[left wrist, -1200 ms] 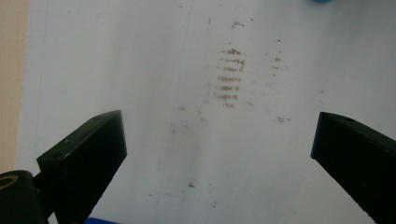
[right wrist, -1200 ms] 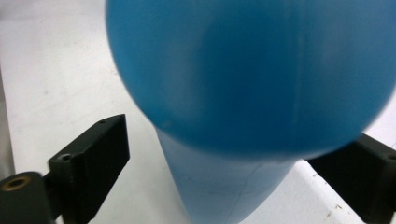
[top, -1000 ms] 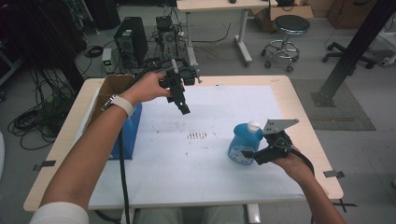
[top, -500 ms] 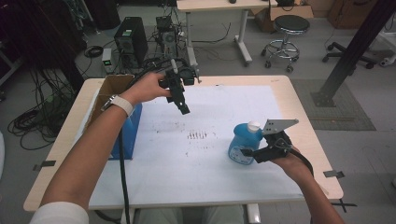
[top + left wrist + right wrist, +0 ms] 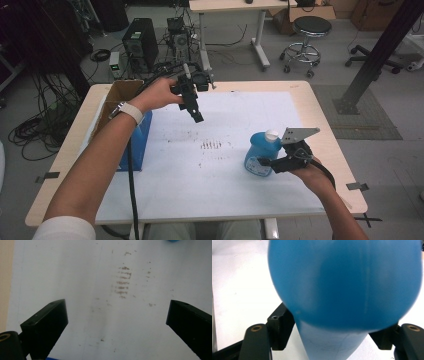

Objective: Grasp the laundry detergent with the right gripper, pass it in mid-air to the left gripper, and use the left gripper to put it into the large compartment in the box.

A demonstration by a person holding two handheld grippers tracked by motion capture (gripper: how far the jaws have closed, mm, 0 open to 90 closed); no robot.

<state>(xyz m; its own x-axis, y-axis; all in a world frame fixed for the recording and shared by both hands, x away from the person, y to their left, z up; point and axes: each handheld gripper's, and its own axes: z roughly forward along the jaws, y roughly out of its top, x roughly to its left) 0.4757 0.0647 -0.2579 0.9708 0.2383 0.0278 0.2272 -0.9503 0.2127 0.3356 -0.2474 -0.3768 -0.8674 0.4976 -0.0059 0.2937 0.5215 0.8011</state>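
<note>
Standing upright on the white sheet [image 5: 165, 190], the blue bottle [image 5: 260, 155] is seen with its long axis vertical and its white cap [image 5: 271, 134] pointing up. Its place is the sheet's right part, near the right edge, well right of the smudge marks [image 5: 211, 145] at the sheet's middle.

The right gripper [image 5: 263, 163] is brought in level from the bottle's right, a jaw on either side of the lower body. In the right gripper view the bottle [image 5: 344, 282] is seen close up between the two jaws, narrowing toward its lower end; each jaw lies against or just beside a flank, and whether the pads press cannot be told for certain. The jaws have just been closing, with the bottle between them.

The left gripper [image 5: 196, 116] is held above the sheet's far left part, well apart from the bottle, tilted down toward the sheet. Its jaws stand wide open with nothing between them; in the left gripper view the smudge marks [image 5: 123, 282] are seen on the sheet beyond them.

A cardboard box [image 5: 120, 95] with a blue side stands at the sheet's left edge.

Against the earlier frames, the bottle is found in the same place and still upright; both hands are unmoved. Only the narrowing of the right jaws about the bottle differs.
</note>
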